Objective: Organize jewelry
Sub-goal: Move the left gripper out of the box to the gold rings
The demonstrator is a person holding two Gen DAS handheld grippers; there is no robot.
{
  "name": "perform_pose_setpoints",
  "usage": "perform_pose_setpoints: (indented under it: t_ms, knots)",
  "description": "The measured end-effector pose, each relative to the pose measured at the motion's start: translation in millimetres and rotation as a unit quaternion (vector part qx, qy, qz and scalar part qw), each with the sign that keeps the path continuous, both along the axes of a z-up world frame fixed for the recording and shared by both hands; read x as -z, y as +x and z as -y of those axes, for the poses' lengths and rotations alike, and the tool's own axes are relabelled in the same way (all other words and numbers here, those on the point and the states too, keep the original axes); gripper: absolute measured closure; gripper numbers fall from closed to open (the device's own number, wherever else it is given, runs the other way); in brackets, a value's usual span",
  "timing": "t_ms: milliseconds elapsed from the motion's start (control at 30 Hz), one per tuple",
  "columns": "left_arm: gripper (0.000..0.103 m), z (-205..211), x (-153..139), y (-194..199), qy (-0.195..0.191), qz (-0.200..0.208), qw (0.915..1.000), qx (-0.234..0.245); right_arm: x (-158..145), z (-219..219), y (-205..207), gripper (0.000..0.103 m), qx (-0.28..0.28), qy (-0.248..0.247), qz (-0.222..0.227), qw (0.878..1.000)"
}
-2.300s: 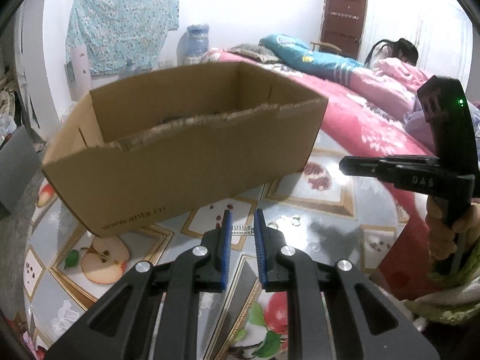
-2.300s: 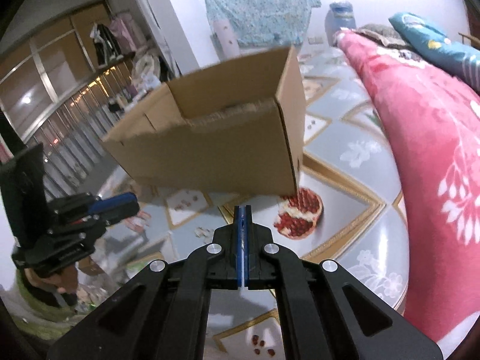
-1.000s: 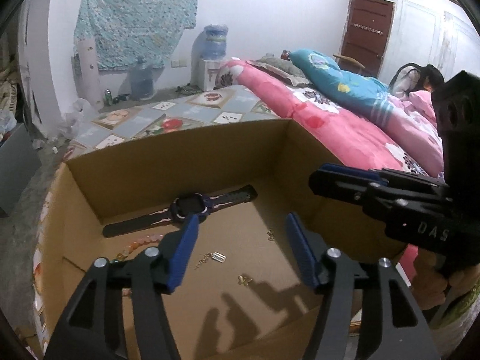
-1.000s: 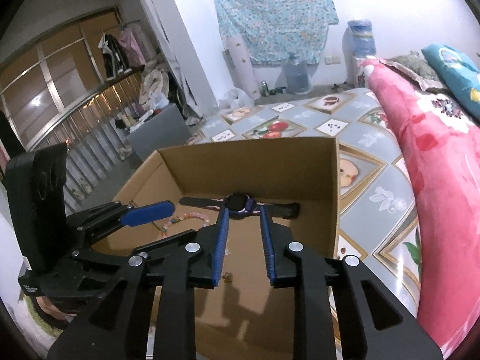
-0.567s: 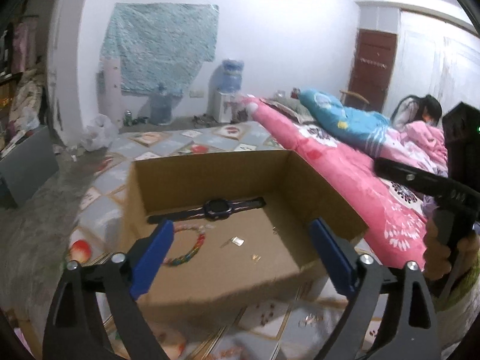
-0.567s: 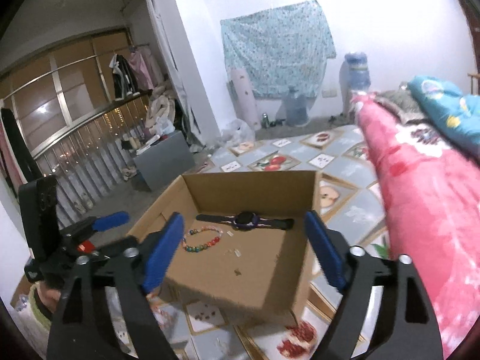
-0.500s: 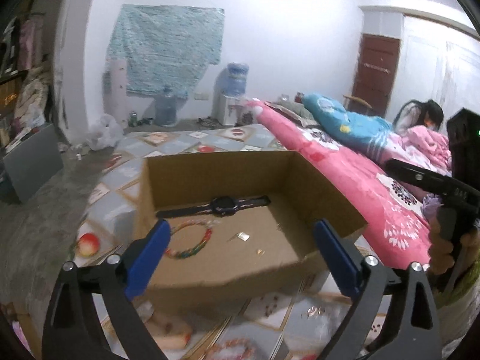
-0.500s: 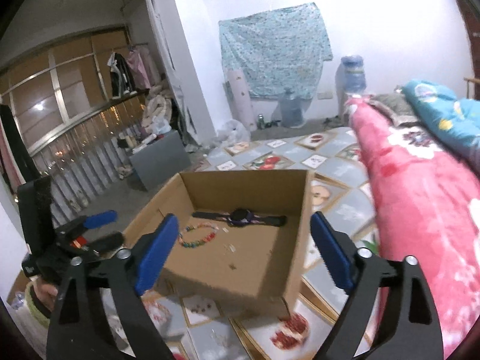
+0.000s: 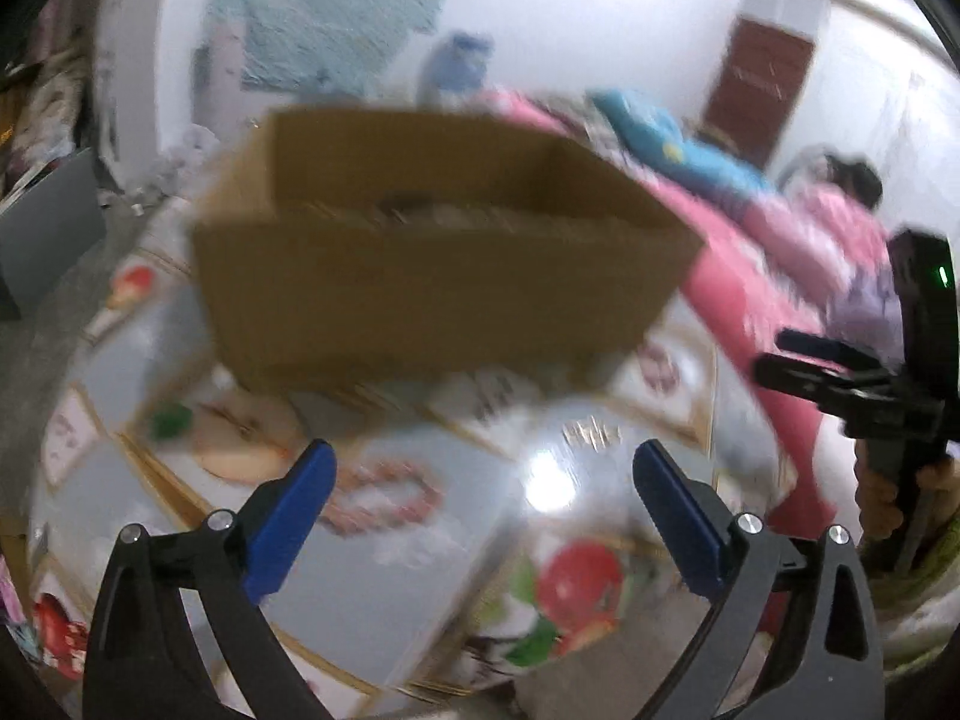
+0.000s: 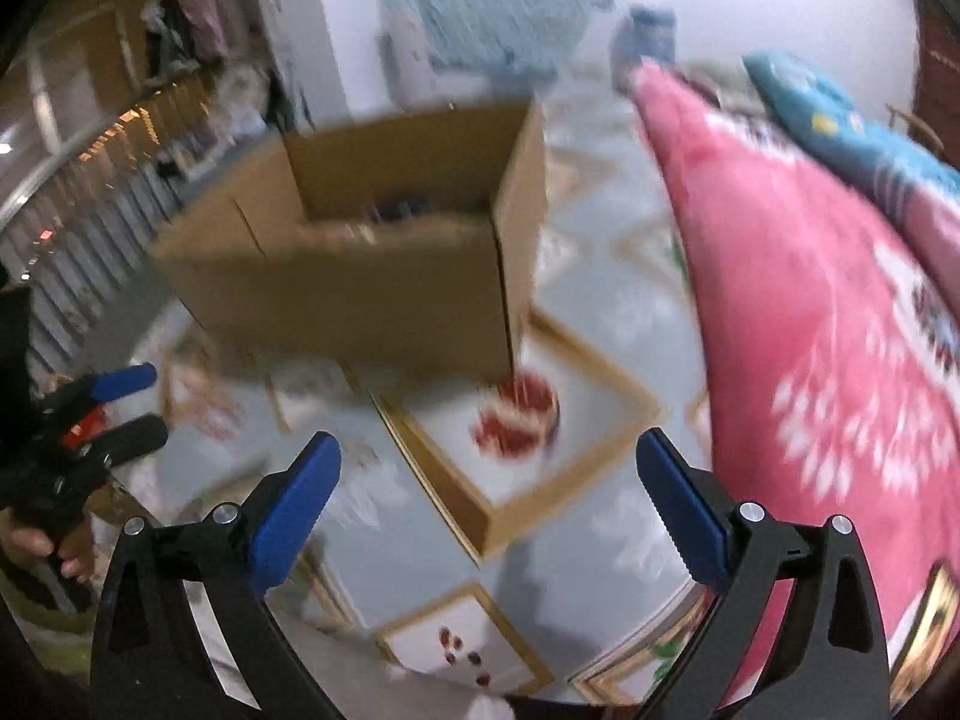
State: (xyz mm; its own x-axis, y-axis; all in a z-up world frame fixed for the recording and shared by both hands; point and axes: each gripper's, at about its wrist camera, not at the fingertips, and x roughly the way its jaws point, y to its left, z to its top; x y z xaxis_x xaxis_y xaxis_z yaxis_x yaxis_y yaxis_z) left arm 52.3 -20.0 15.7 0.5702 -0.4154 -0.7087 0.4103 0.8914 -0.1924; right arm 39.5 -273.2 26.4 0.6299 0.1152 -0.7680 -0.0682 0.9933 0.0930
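While both views smear with blur, my left gripper stands spread wide, its blue pads far apart with nothing between them. My right gripper is spread too and its jaws are widening yet, likewise empty. Ahead of both sits the cardboard box on the fruit-patterned table cover, its open top facing up; from the right view a dark shape shows just over the near wall, too blurred to name. On the cover just beyond my left pad lies a beaded bracelet, outside the box. A small glinting piece lies near the box's front wall, unclear what. A pink floral blanket borders the table at the right.
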Motion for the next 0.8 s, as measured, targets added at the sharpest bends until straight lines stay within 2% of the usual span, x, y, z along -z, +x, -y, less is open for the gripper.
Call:
perform_pose_setpoints:
  t_ms: [100, 200, 333, 433, 533, 800]
  knots:
    - [0.006, 35.2, 16.4, 0.4, 0.062, 0.009, 0.9975, 0.032, 18.2, -2.2, 4.1, 0.008, 0.015, -0.030, -0.015, 0.999]
    - [0.006, 59.3, 29.5, 4.7, 0.104, 0.010, 0.9935, 0.046, 33.8, -3.8, 13.6, 0.008, 0.022, -0.070, -0.031, 0.997]
    - [0.006, 75.0, 39.9, 10.7, 0.105, -0.003, 0.9925, 0.061, 51.2, -2.0, 21.9, 0.008, 0.025, -0.082, -0.063, 0.994]
    - [0.006, 82.5, 47.9, 15.4, 0.122, -0.007, 0.9905, 0.062, 54.9, -7.1, 18.8, 0.008, 0.013, -0.111, -0.052, 0.992]
    - [0.006, 85.4, 53.7, 18.5, 0.135, -0.015, 0.9889, 0.060, 54.5, -5.1, 17.4, 0.008, 0.012, -0.103, -0.053, 0.993]
    - [0.006, 92.7, 55.5, 23.5, 0.137, -0.018, 0.9883, 0.064, 52.4, -4.1, 12.5, 0.008, 0.008, -0.099, -0.053, 0.994]
